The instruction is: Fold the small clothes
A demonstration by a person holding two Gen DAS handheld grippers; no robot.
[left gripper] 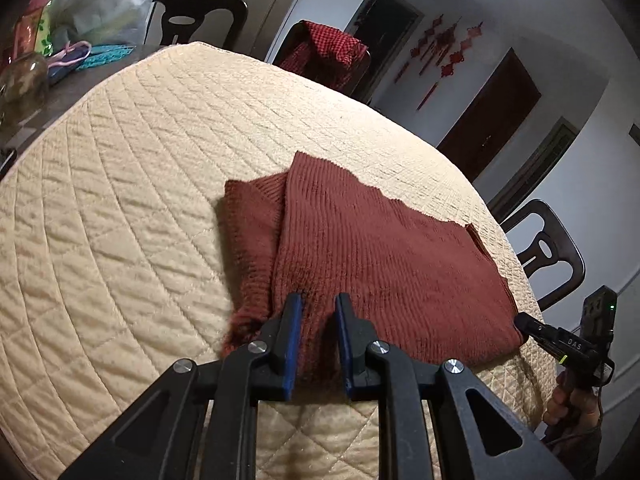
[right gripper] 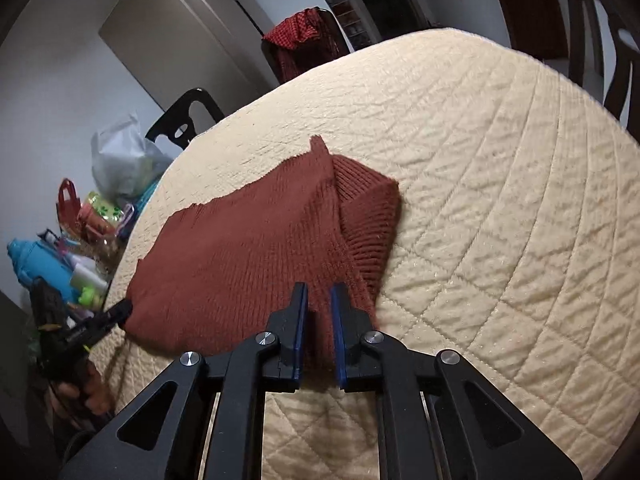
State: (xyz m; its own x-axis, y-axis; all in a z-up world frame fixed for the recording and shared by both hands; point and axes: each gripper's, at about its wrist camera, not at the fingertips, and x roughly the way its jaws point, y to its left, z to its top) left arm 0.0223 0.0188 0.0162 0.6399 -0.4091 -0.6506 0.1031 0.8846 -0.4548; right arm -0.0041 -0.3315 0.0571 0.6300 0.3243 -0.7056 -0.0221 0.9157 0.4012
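While the blue-padded fingers [left gripper: 294, 336] of the left gripper [left gripper: 319, 300] sit narrowly parted with a ridge of knit pinched between them, they grasp the near edge of the rust-red ribbed knitted sweater [left gripper: 380, 252] close to its left corner; the right gripper [right gripper: 319, 290] likewise has its fingers [right gripper: 301, 320] clenched on the same near hem [right gripper: 320, 332], closer to the right corner, and in the left wrist view its black tip reaches the garment's right edge. Both grips therefore hold the sweater along the side nearest the person, whose hand [left gripper: 572, 404] wraps the right handle. The sweater lies already part-folded on the cream quilted cover [left gripper: 140, 200] spread over the worktop, with a ribbed sleeve or cuff [right gripper: 368, 216] turned under and sticking out at one side. It looks soft, limp and light, with a grippy fuzzy surface that should not slip from the pads, but it will sag and stretch between two hold points, so taking it at the corners of the thick doubled hem seems soundest. Beyond the cover stand a dark chair draped with a red checked cloth [left gripper: 324, 52], a plastic bag [right gripper: 120, 160] and assorted clutter at the worktop's far side
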